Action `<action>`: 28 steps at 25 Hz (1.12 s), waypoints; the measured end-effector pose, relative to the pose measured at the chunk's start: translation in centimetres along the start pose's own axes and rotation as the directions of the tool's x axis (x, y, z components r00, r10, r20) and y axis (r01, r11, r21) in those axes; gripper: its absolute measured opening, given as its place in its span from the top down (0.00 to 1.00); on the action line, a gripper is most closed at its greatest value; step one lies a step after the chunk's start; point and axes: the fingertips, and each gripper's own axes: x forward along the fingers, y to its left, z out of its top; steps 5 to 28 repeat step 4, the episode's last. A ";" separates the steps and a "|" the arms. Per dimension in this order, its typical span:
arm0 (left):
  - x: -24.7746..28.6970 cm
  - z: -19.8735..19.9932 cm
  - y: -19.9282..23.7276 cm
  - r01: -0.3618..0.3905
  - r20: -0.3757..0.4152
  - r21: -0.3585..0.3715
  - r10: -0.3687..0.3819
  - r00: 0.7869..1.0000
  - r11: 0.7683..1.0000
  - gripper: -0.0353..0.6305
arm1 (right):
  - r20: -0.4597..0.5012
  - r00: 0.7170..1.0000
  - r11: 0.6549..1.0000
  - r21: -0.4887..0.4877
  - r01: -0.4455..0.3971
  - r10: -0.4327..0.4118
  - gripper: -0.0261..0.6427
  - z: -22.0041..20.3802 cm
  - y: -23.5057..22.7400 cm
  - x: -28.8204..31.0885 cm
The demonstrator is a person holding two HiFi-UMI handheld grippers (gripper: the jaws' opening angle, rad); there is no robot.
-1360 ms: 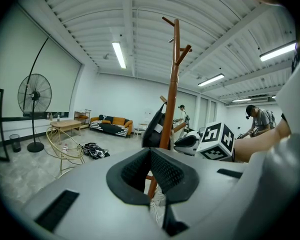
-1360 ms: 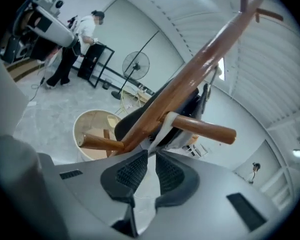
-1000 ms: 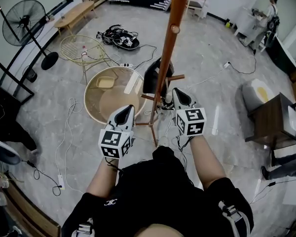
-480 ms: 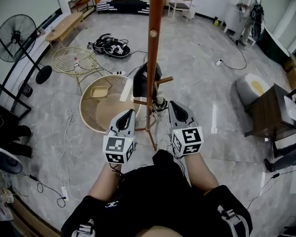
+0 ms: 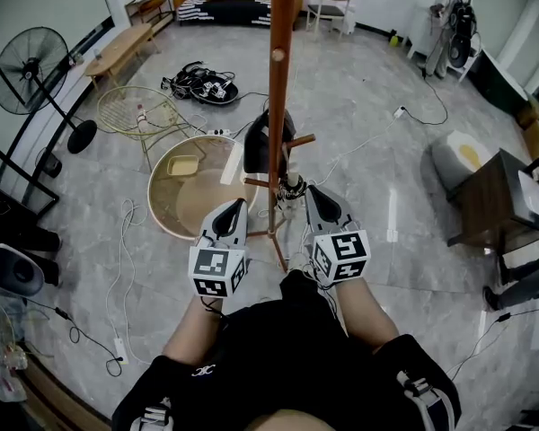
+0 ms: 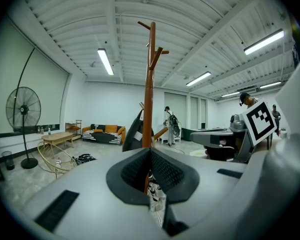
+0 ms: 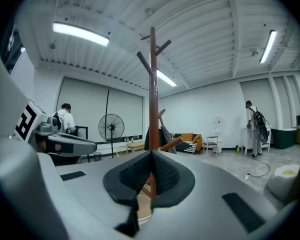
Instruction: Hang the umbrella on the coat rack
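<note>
A tall wooden coat rack (image 5: 279, 79) stands on the floor just ahead of me. A black folded umbrella (image 5: 257, 147) hangs from one of its low pegs, on the far left side of the pole. My left gripper (image 5: 235, 207) is shut and empty, short of the rack's base on the left. My right gripper (image 5: 311, 192) is shut and empty too, on the right of the base. Neither touches the rack or the umbrella. In the left gripper view the coat rack (image 6: 149, 84) and umbrella (image 6: 135, 133) rise beyond the closed jaws; the right gripper view shows the coat rack (image 7: 153, 89) likewise.
A round wooden table (image 5: 190, 187) stands left of the rack, with a wire side table (image 5: 142, 108) behind it. A floor fan (image 5: 34, 58) is at the far left. Cables trail over the floor. A dark cabinet (image 5: 496, 206) sits at right; a person (image 5: 449, 12) stands far back.
Both grippers have drawn back a little toward my body, away from the rack. The head view has shifted slightly. The umbrella stays hanging on the peg.
</note>
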 end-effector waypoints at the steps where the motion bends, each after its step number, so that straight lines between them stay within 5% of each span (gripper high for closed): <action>1: -0.1 -0.1 0.0 0.000 0.000 0.000 0.000 1.000 1.000 0.92 | -0.001 1.000 1.000 0.014 -0.004 0.004 0.94 -0.2 0.0 0.0; 28: -0.5 -0.6 -0.1 0.001 0.000 -0.002 -0.001 1.000 1.000 0.92 | -0.006 1.000 1.000 0.029 -0.009 0.009 0.94 -0.7 0.2 -0.2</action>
